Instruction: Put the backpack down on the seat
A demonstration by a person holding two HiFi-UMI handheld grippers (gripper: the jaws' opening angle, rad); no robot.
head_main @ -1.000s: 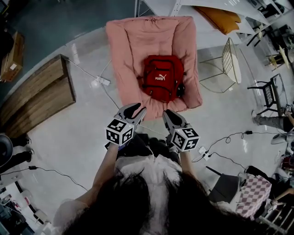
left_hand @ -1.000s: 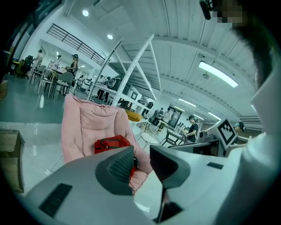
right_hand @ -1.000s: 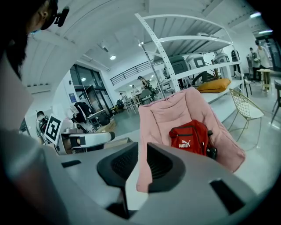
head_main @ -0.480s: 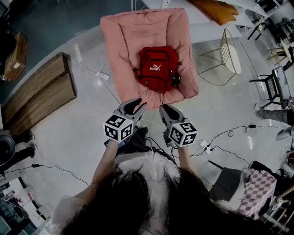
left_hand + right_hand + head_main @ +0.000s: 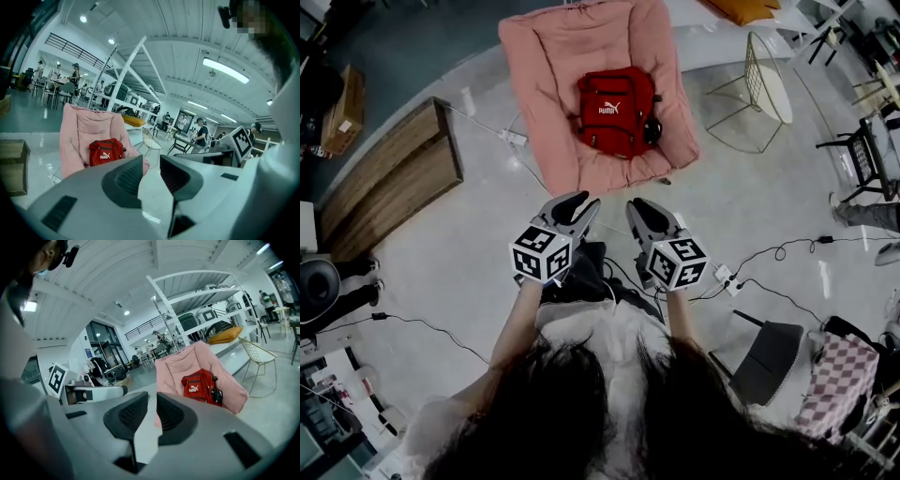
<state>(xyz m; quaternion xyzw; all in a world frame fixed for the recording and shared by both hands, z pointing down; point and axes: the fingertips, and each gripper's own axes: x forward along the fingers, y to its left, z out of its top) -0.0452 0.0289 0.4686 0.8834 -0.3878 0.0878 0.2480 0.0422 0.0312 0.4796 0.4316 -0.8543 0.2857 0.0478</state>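
Note:
The red backpack [image 5: 614, 111] lies on the pink cushioned seat [image 5: 548, 66], upright against its back, with nothing touching it. It also shows in the left gripper view as the backpack [image 5: 105, 152] on the seat [image 5: 77, 131], and in the right gripper view as the backpack [image 5: 199, 386] on the seat [image 5: 176, 369]. My left gripper [image 5: 579, 204] and right gripper [image 5: 639, 208] are held side by side well short of the seat, over the floor. Each one, left [image 5: 151, 161] and right [image 5: 152, 399], has a narrow gap between its pads with nothing in it.
A low wooden bench [image 5: 389, 187] stands at the left. A wire chair [image 5: 764, 89] is right of the seat. Power strips and cables [image 5: 727, 279] lie on the floor near my feet. A checkered bag [image 5: 834, 380] and a dark stool [image 5: 764, 361] sit at the lower right.
The seat and backpack have slid up and away in the head view as I back off. Both grippers stay together, jaws unchanged.

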